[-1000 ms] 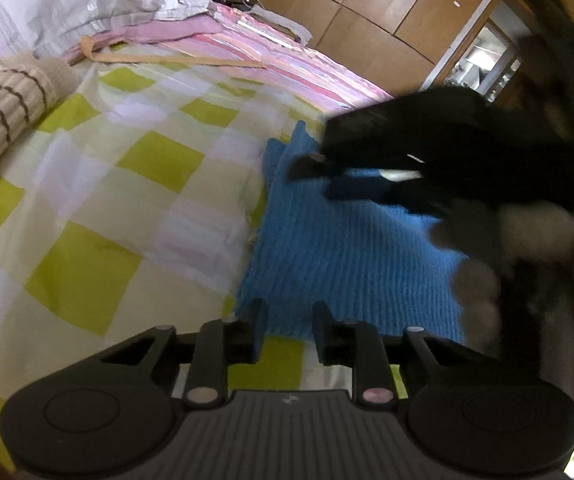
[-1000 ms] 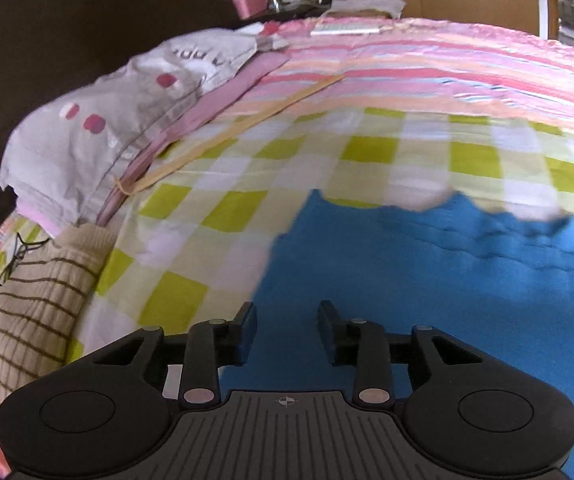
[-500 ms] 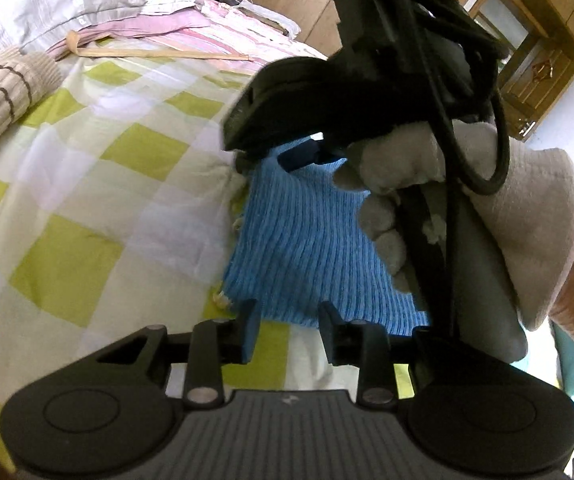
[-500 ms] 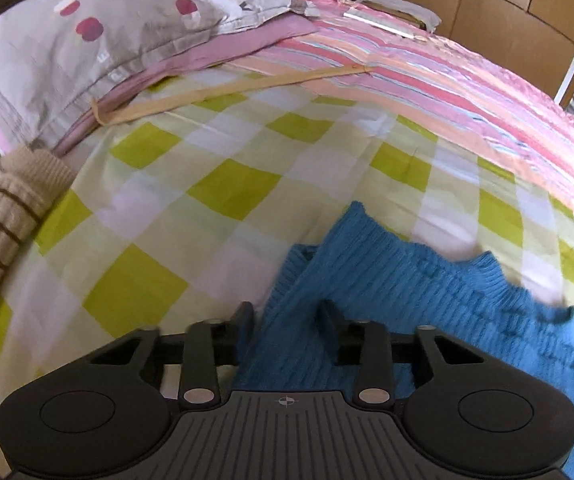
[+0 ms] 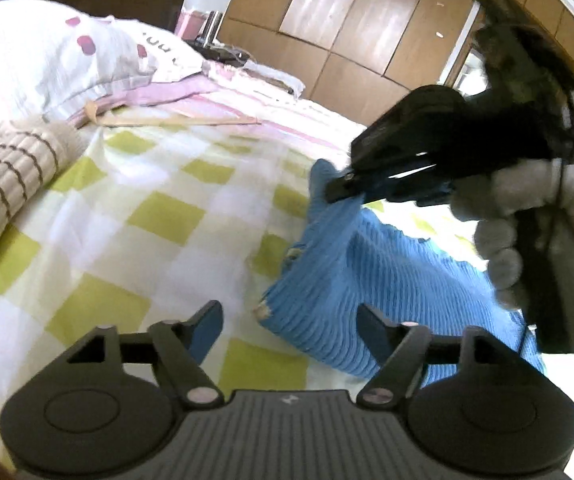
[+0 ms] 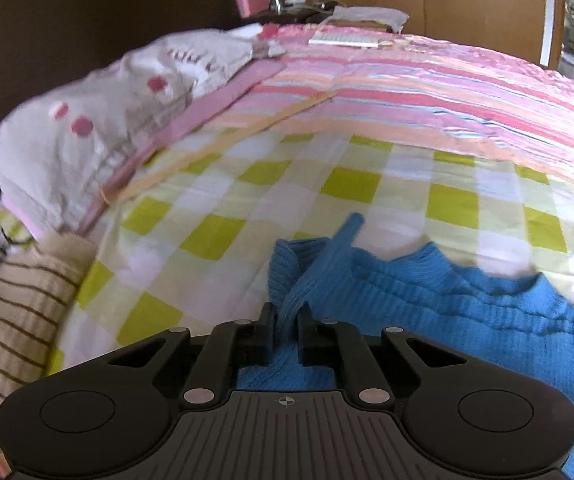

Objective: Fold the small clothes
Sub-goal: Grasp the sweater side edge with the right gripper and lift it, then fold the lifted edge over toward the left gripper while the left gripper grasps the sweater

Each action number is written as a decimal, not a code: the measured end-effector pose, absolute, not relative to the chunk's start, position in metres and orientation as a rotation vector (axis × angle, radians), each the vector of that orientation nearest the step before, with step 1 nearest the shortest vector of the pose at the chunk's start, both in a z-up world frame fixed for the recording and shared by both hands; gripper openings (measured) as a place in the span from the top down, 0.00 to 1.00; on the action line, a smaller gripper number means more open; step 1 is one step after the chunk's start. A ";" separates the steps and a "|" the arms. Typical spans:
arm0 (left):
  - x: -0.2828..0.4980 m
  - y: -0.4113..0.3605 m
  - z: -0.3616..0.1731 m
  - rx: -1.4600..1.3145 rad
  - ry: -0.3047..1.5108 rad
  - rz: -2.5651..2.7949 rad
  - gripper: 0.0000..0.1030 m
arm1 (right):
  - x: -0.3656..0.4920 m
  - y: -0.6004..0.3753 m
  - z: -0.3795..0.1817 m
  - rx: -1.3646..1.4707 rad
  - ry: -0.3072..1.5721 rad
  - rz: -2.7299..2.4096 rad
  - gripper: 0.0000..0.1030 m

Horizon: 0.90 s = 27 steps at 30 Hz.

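Note:
A blue knit garment point(image 5: 371, 276) lies on the yellow-checked bedsheet point(image 5: 159, 216). My left gripper point(image 5: 291, 322) is open, its fingers standing on either side of the garment's near corner. My right gripper point(image 6: 285, 324) is shut on a pinched fold at the garment's upper left corner point(image 6: 315, 276) and holds it raised off the sheet. The right gripper also shows in the left wrist view point(image 5: 351, 192), held by a gloved hand, with blue fabric hanging from it.
A beige striped knit point(image 5: 3, 176) lies at the left, also in the right wrist view point(image 6: 15, 312). A spotted white pillow point(image 5: 67, 60) and pink striped bedding point(image 6: 427, 92) lie beyond. Wooden wardrobe doors point(image 5: 351, 28) stand behind the bed.
My right gripper has closed on the blue garment's corner and lifted it. My left gripper has opened wide around the near corner.

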<state>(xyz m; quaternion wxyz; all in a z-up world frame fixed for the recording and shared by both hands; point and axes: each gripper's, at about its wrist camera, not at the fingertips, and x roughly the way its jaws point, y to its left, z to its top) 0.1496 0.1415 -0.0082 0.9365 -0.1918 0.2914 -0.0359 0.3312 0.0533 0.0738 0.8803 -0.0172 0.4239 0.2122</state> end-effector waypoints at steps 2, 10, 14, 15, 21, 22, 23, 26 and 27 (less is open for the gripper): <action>0.154 0.138 -0.011 -0.383 0.608 -0.084 0.23 | 0.330 0.041 0.080 0.007 0.882 0.450 0.91; 0.167 0.118 -0.002 -0.336 0.581 -0.090 0.36 | 0.323 0.004 0.098 0.120 0.870 0.476 0.91; 0.169 0.109 0.002 -0.350 0.594 -0.127 0.73 | 0.322 -0.016 0.103 0.164 0.862 0.477 0.91; 0.169 0.106 0.004 -0.350 0.596 -0.137 0.77 | 0.321 -0.021 0.104 0.175 0.861 0.477 0.91; 0.166 0.075 0.026 -0.285 0.555 -0.213 0.83 | 0.321 -0.054 0.110 0.219 0.839 0.465 0.91; 0.166 0.068 0.030 -0.271 0.547 -0.226 0.83 | 0.322 -0.060 0.111 0.226 0.834 0.461 0.91; 0.167 0.062 0.035 -0.259 0.539 -0.240 0.83 | 0.322 -0.068 0.113 0.236 0.826 0.454 0.91; 0.168 0.042 0.050 -0.232 0.512 -0.293 0.83 | 0.322 -0.090 0.119 0.254 0.799 0.435 0.91; 0.168 0.034 0.055 -0.222 0.505 -0.313 0.83 | 0.322 -0.098 0.121 0.260 0.791 0.428 0.91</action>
